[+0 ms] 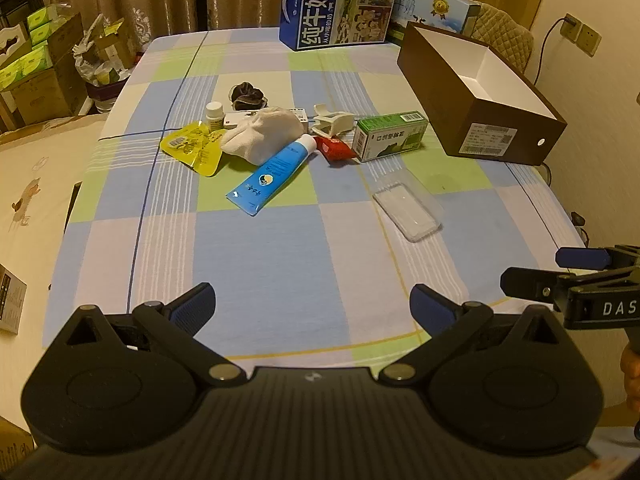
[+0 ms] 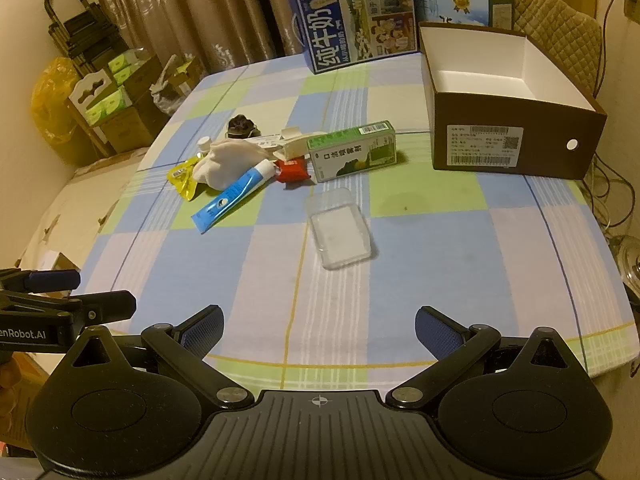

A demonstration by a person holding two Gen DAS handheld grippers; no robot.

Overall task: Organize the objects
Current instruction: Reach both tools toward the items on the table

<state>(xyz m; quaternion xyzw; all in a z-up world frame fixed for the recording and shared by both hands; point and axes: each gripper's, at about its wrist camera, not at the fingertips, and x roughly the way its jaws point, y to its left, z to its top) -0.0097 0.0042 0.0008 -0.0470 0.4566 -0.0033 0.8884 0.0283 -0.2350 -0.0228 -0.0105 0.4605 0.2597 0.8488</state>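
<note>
"纯牛奶" on blue milk carton [image 1: 338, 4], "DAS" on right gripper [image 1: 532, 272], "enRobot.AI" on left gripper [image 2: 84, 292]

Warm, yellowish indoor light, rather dim, falls evenly from above in both wrist views. Shadows on the tabletop [image 1: 280, 260] ahead of each gripper are soft and faint. Fisheye distortion bends the far edges and darkens the corners. The picture is slightly grainy, sharp enough at centre, without strong glare.

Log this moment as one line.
left gripper: open, empty | right gripper: open, empty | brown box: empty | blue tube, green box: on table, untouched
</note>
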